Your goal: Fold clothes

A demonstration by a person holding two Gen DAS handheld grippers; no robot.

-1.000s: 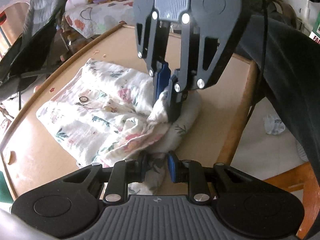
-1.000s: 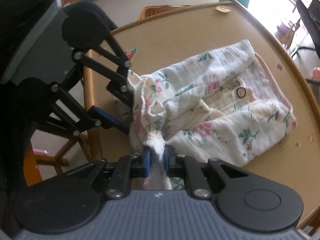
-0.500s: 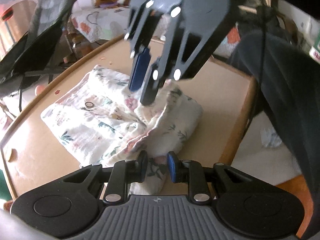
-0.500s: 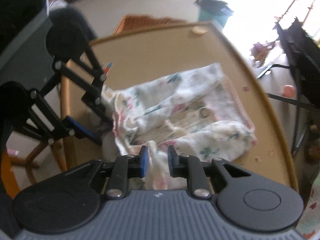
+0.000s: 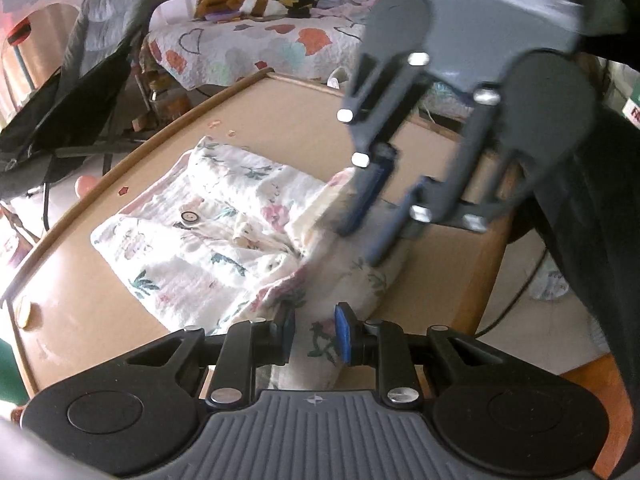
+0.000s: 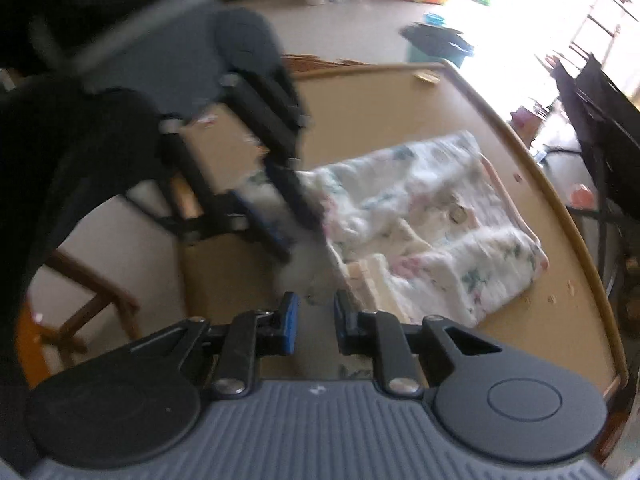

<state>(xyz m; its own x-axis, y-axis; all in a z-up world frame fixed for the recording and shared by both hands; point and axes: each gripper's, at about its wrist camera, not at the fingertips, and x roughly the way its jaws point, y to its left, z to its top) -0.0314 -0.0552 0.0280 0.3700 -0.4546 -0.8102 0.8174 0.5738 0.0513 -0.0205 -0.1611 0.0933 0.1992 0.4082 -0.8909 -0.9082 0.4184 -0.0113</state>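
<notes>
A white floral garment [image 5: 208,240] with a button lies partly folded on the tan table [image 5: 80,312]. In the left wrist view my left gripper [image 5: 315,332] sits at the garment's near edge, its blue pads closed on a thick bunch of the cloth. The right gripper [image 5: 362,242] hangs blurred over the far right fold, fingers apart. In the right wrist view the garment [image 6: 432,216] spreads to the right, and my right gripper [image 6: 314,316] stands open with no cloth pinched between its pads. The left gripper [image 6: 303,240] shows there with white cloth between its fingers.
The table edge [image 6: 560,216] curves round the right side. A black folding chair [image 5: 80,80] and a quilt-covered bed [image 5: 248,52] stand beyond the table. A teal bin [image 6: 436,46] sits on the floor, a wooden chair [image 6: 92,304] beside the table, and a dark sleeve [image 5: 592,220] at right.
The right gripper let go of the cloth fold it pinched, opened, and swung away over the garment's edge. The left gripper kept its hold and place.
</notes>
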